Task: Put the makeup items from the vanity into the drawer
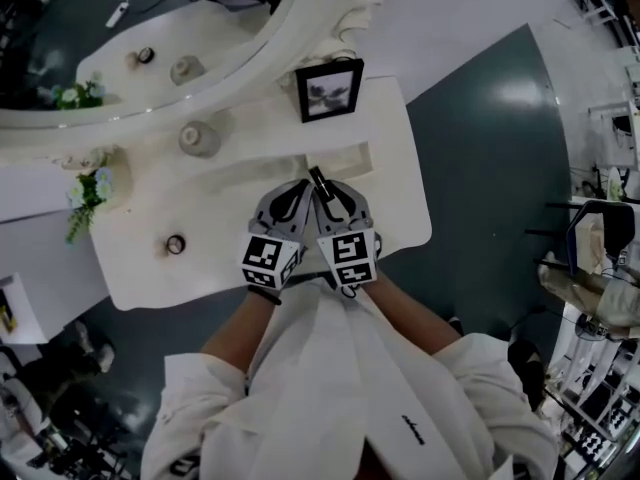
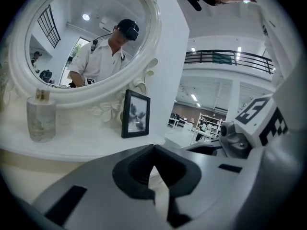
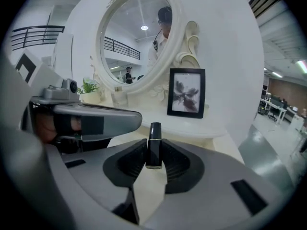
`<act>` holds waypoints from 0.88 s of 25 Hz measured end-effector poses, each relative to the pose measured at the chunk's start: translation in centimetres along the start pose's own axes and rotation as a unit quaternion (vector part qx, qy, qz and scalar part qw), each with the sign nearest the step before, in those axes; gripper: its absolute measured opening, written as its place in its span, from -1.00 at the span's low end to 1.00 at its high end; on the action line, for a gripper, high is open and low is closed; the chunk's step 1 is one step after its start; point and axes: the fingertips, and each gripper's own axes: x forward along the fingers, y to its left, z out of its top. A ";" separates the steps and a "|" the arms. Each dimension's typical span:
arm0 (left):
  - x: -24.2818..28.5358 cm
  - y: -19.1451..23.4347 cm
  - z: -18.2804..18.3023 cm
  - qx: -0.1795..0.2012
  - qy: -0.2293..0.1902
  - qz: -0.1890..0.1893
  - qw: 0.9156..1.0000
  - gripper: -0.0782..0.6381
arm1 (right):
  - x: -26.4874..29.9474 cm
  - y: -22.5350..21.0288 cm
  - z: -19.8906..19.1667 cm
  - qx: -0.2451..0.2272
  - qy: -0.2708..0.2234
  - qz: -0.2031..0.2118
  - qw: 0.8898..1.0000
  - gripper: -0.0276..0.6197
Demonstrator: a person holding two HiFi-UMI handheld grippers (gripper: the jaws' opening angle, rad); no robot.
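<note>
A black lipstick (image 3: 154, 147) is gripped upright by the right tool (image 3: 153, 153) above the worktop (image 1: 150, 268). The left tool (image 2: 154, 150) is closed and empty. The lipstick could be dropped, being pinched only low down. A picture frame (image 1: 329, 90) is seen at twelve o'clock and a jar (image 1: 199, 138) at ten. No drawer can be made out.

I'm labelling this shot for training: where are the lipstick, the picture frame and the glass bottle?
lipstick (image 3: 154, 145): right gripper view, middle of its black tube.
picture frame (image 1: 329, 90): head view, centre of the picture inside it.
glass bottle (image 2: 41, 121): left gripper view, middle of its clear body.
</note>
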 end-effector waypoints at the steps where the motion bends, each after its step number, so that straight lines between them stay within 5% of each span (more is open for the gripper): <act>1: 0.3 -0.4 0.1 0.001 0.000 -0.002 1.000 -0.71 | -0.1 -0.6 -0.1 0.002 0.001 -0.003 1.000 -0.57; 22: 5.1 -2.2 0.6 0.003 0.009 0.013 1.000 -0.71 | 1.4 -6.7 -1.3 -0.001 0.026 0.002 1.000 -0.57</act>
